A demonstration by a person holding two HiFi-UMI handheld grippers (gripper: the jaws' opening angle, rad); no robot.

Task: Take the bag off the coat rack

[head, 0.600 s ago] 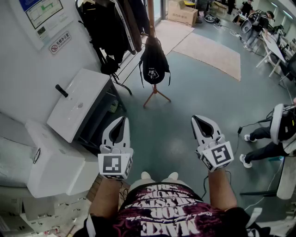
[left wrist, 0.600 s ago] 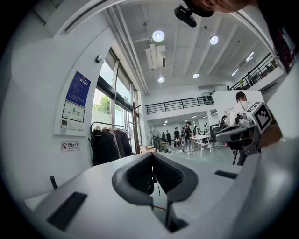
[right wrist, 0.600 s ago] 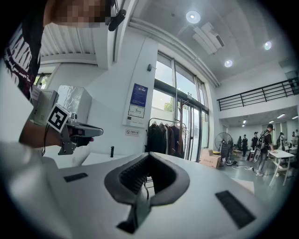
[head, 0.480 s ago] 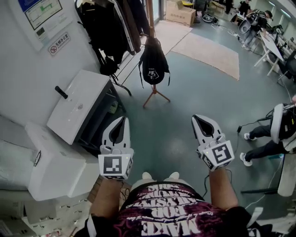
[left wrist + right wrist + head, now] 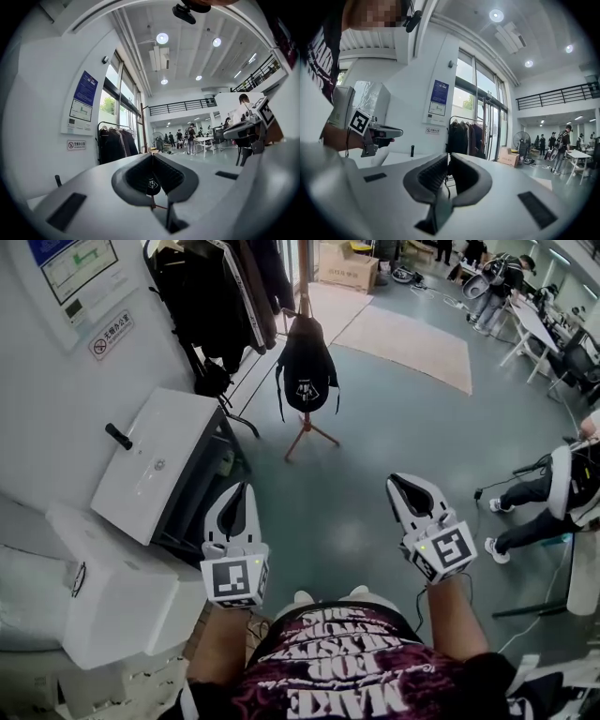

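Closest to me, below my printed shirt [image 5: 328, 676], both forearms reach straight out ahead. They are side by side and roughly level, with the wrists unbent. Each carries a marker cube [image 5: 234, 579] just past the wrist, one patterned face turned up toward me.

The left tool [image 5: 246, 487] points level. Its jaws are pressed fully together and hold nothing. The right tool [image 5: 396, 484] matches it with the nose dipped only slightly — its jaws are drawn in to a hairline slit, with nothing between them either. The two tools are well apart, with bare grey floor [image 5: 347, 493] showing between them.

Just beside the left tool, on my left, a white machine [image 5: 155, 465] with a black handle stands against the wall.

Farther ahead is the bag [image 5: 306, 371], black with a small white mark. It hangs on the coat rack [image 5: 302, 427], resting against the pole above the splayed feet. It is well away from both tools, and neither touches it. From the head view it sits between them, a little to the left of centre. In the left gripper view it lines up right in the notch behind the closed jaws.

Left of the rack, dark coats [image 5: 220, 296] hang in a row near the wall, and the right gripper view looks toward them. Off to my right, a person's legs [image 5: 525, 512] stretch across the floor.

Beyond the rack lie a tan rug [image 5: 412, 334] and a cardboard box [image 5: 349, 266]. At the far end, people [image 5: 497, 282] are gathered around white surfaces.
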